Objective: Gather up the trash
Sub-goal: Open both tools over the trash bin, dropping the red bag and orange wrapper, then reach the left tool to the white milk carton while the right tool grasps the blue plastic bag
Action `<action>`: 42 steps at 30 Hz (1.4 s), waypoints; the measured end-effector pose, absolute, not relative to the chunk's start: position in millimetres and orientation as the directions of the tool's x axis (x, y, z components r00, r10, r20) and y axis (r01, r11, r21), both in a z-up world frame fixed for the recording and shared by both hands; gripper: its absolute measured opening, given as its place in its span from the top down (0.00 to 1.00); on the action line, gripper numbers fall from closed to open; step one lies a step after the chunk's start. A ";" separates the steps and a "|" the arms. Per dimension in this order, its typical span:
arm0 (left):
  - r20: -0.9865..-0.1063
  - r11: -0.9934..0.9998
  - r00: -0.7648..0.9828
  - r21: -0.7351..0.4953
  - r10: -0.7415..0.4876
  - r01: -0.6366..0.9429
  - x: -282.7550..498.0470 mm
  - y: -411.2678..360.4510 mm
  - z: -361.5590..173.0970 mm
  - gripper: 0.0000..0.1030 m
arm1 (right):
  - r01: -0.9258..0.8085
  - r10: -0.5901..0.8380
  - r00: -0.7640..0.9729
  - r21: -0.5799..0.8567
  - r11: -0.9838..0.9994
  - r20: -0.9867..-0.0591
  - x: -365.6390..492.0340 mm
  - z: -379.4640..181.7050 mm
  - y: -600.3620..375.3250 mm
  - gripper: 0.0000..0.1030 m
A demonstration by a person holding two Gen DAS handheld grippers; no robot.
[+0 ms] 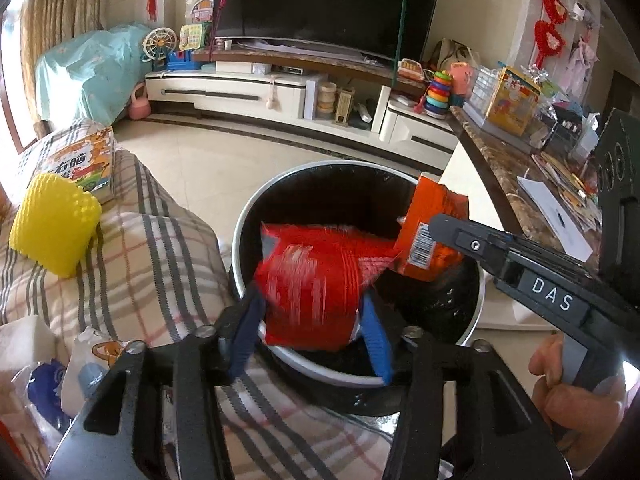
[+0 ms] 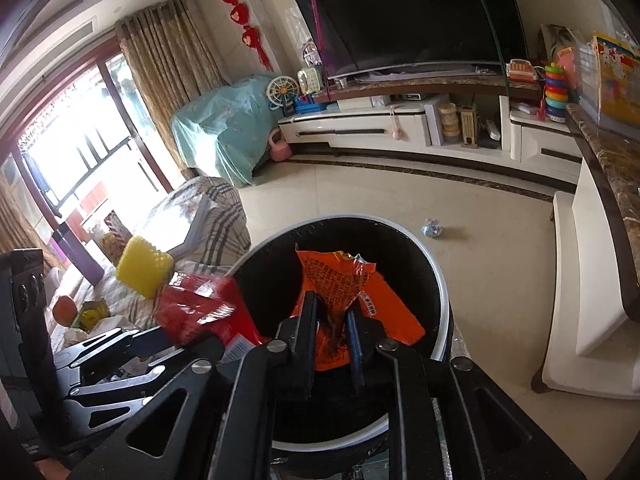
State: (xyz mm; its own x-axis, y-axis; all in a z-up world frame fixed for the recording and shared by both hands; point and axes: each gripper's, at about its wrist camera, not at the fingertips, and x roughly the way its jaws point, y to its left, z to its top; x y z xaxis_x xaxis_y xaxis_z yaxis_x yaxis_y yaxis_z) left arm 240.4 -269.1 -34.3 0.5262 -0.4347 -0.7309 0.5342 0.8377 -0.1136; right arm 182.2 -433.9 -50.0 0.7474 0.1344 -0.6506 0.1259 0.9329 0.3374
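Two wrappers, one per gripper, and both hang right over the bin (image 1: 240, 240). Your left gripper (image 1: 310, 320) has the red packet (image 1: 312, 280) sitting between its blue pads, jaws parted fairly wide; the packet is smeared with blur, so I honestly can't tell if the pads press on it or it's already loose. Your right gripper (image 2: 334, 320) has its jaws close together with the orange wrapper (image 2: 340, 280) between them, pads seemingly touching its crumpled lower end. The bin is round, white-rimmed, lined with a black bag, and its inside looks dark, contents hard to make out. Beside it on the checked sofa cover (image 1: 160, 248) sits a yellow foam net (image 1: 54, 228).
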 end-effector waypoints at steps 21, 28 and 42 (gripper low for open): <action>-0.674 0.891 0.617 -0.143 -0.406 0.430 169.0 -174.1 -27.1 0.26 | 0.077 0.188 0.765 0.378 0.923 -0.615 138.0 -44.0 -388.6 0.19; -0.683 0.922 0.636 -0.151 -0.358 0.357 155.4 -128.5 -35.0 0.26 | 0.016 0.248 0.752 0.394 0.919 -0.610 125.3 -45.4 -353.7 0.17; -0.705 0.964 0.663 -0.127 -0.253 0.233 134.7 -52.5 -54.6 0.26 | -0.086 0.355 0.706 0.423 0.902 -0.613 118.6 -53.7 -293.3 0.17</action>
State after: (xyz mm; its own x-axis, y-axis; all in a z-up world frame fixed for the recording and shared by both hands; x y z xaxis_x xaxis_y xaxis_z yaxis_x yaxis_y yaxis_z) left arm 134.7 -52.5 -54.6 0.6628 -0.2530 -0.7048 0.2330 0.9642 -0.1270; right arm 118.6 -293.3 -53.7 0.7059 0.3550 -0.6130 -0.0860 0.9019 0.4232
